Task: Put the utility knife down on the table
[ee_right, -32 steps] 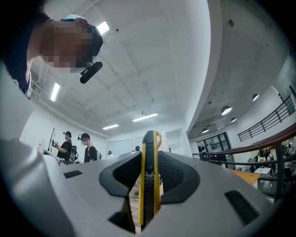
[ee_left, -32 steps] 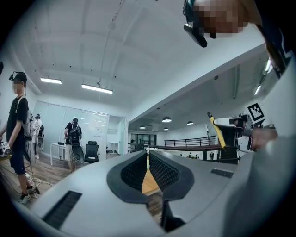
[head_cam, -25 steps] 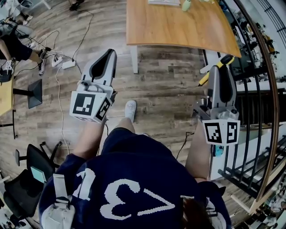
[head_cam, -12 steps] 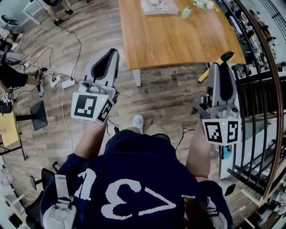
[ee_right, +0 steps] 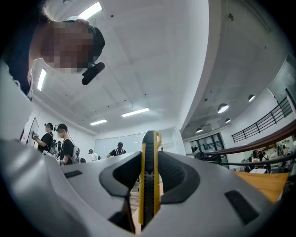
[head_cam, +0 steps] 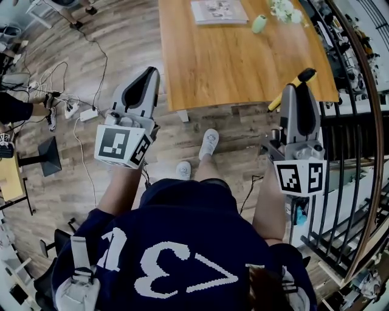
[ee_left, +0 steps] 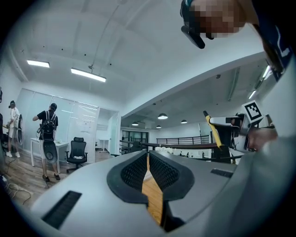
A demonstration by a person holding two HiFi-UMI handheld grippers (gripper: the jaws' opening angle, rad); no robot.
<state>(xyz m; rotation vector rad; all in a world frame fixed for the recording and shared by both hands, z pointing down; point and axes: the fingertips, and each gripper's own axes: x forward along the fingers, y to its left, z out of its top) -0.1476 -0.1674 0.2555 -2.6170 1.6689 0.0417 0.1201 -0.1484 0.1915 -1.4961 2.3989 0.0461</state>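
Note:
The utility knife [head_cam: 297,81], yellow with black ends, sticks out slantwise from my right gripper [head_cam: 296,91], which is shut on it in the air just off the wooden table's [head_cam: 231,61] near right corner. In the right gripper view the utility knife [ee_right: 150,180] stands upright, pinched between the black pads of the right gripper [ee_right: 150,159]. My left gripper [head_cam: 148,73] is shut with nothing in it, held above the floor by the table's near left corner. The left gripper [ee_left: 148,156] has its pads meeting at the tips, and its view also catches the utility knife [ee_left: 211,128] at the right.
A magazine [head_cam: 219,11], a green cup [head_cam: 259,24] and white flowers [head_cam: 284,9] lie at the table's far end. A black railing [head_cam: 358,140] runs along the right. Cables and a power strip [head_cam: 82,112] trail over the floor at left. White shoes [head_cam: 209,143] step below the table edge.
The person has walked toward the table, so it now lies closer and lower in the head view. Both grippers keep their pose; the knife stays held.

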